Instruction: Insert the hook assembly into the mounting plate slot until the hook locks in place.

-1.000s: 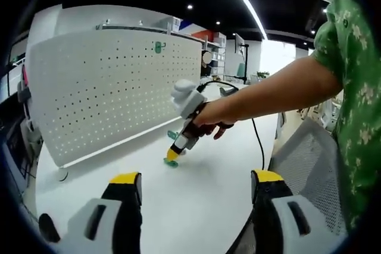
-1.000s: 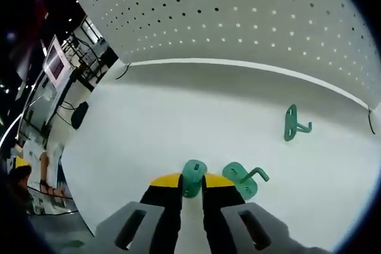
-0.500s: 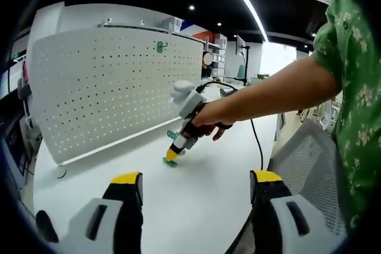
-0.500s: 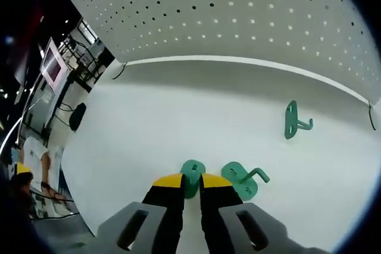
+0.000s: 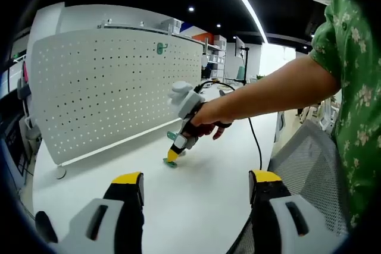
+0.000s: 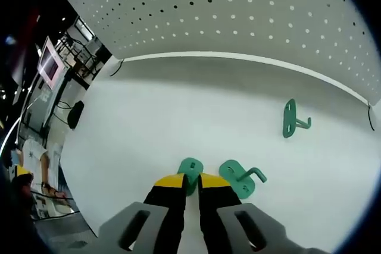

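So, the right claw is pinched together on a green hook lying on the white bench, with its yellow tips closed over the hook's flat plate. A second hook lies just beside it, and a third one stands nearer the pegboard (the mounting plate, presumably). The left claw is held wide apart with nothing between its tips, low over the bench edge; from there the right claw is seen nose-down on the bench, and one hook is already hung high on the board.

For this step a firm, square grip is probably wanted before anything is lifted, so the plate isn't twisted in the tips. The neighbouring hook is best left undisturbed on the way up. The hook's back tabs then need to be lined up with a row of holes, pushed in and dropped until it seats.
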Action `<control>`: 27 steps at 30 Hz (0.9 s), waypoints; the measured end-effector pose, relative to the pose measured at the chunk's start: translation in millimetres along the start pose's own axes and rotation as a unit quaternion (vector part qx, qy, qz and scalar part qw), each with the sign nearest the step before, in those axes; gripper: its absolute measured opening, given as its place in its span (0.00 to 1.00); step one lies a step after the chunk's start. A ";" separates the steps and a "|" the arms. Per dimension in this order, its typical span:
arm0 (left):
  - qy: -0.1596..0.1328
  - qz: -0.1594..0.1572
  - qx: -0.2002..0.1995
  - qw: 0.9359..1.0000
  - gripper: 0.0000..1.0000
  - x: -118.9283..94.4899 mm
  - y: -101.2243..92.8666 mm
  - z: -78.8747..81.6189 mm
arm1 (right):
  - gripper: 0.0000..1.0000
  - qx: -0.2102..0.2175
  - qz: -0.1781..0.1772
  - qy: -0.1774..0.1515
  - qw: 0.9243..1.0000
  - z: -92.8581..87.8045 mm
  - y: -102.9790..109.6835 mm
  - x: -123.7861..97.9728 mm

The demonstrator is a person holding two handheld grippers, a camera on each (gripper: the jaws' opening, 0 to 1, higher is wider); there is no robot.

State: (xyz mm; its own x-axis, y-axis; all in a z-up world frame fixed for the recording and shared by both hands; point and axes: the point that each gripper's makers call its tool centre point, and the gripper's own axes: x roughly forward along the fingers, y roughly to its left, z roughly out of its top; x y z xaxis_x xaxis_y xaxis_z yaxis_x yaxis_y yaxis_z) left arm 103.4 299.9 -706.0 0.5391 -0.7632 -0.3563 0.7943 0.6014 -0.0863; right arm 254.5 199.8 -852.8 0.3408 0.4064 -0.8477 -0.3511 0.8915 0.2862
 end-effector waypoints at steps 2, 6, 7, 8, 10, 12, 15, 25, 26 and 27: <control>0.000 -0.002 0.000 1.000 0.74 0.2 -0.9 -0.4 | 0.05 0.001 0.001 0.000 1.000 0.2 1.0 0.3; 0.001 -0.003 -0.002 1.000 0.74 0.6 -2.3 -1.9 | 0.03 -0.005 0.001 0.002 1.000 0.7 2.6 1.6; 0.000 -0.003 -0.002 1.000 0.74 0.6 -2.2 -1.9 | 0.03 -0.005 0.001 0.002 1.000 0.9 2.5 1.7; 0.000 -0.003 -0.002 1.000 0.74 0.4 -2.2 -1.8 | 0.03 -0.008 0.001 0.002 1.000 1.4 2.6 2.1; -0.001 -0.001 -0.004 1.000 0.74 0.1 -0.9 -1.7 | 0.03 -0.015 0.003 0.008 1.000 1.3 3.2 2.2; -0.003 -0.001 -0.005 1.000 0.74 -0.1 -0.4 -0.9 | 0.03 -0.021 0.004 0.010 1.000 1.2 3.4 2.1; -0.003 -0.001 -0.004 1.000 0.74 0.2 -0.2 -0.7 | 0.02 -0.026 0.005 0.015 1.000 1.7 2.8 2.6; -0.001 -0.005 -0.003 1.000 0.73 1.8 -1.5 -1.2 | 0.03 -0.019 0.013 0.024 0.999 0.8 2.2 2.2; -0.002 -0.005 -0.003 1.000 0.73 1.8 -1.5 -0.9 | 0.03 -0.018 0.014 0.026 0.999 0.5 2.3 2.2; -0.002 -0.005 -0.002 1.000 0.73 2.0 -1.7 -0.5 | 0.03 -0.019 0.015 0.028 0.999 0.5 2.2 2.1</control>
State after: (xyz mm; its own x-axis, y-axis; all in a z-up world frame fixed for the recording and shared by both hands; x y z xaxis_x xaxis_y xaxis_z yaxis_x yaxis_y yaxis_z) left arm 103.0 297.5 -707.1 0.5315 -0.7703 -0.3523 0.7989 0.5941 -0.0936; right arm 254.9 202.8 -853.7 0.2807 0.4203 -0.8629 -0.3931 0.8705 0.2961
